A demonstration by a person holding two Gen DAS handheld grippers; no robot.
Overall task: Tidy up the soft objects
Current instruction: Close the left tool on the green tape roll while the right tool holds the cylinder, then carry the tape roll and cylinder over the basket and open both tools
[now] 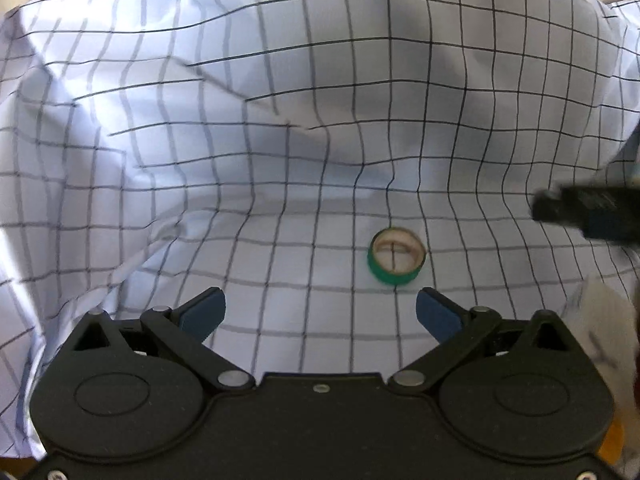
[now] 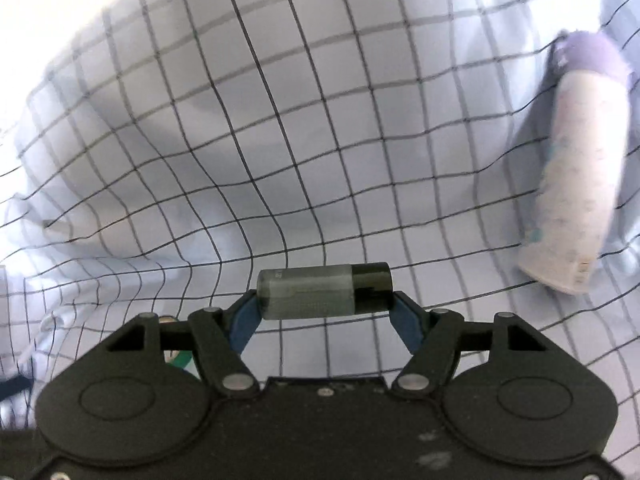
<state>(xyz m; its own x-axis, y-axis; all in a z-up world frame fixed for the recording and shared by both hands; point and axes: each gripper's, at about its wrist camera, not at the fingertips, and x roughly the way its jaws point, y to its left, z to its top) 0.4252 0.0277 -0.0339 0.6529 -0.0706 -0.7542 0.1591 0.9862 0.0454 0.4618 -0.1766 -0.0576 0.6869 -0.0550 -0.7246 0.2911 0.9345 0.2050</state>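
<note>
A white cloth with a dark grid point(image 1: 280, 128) lies rumpled across both views. My left gripper point(image 1: 320, 314) hovers over it, open, with nothing between its blue pads point(image 1: 204, 314). A green tape roll point(image 1: 396, 256) lies flat on the cloth just ahead of it, toward the right finger. In the right wrist view my right gripper point(image 2: 325, 312) is shut on a small cylinder point(image 2: 324, 292), half translucent grey and half dark. The cylinder lies crosswise, with a pad on each end, and is lifted above the cloth point(image 2: 280, 120).
A white tube with a purple cap point(image 2: 576, 168) lies on the cloth at the right. A blurred dark object point(image 1: 584, 212) juts in from the right edge of the left wrist view, with a blurred white shape point(image 1: 600, 320) below it. A green bit point(image 2: 180, 360) shows behind my right gripper's left linkage.
</note>
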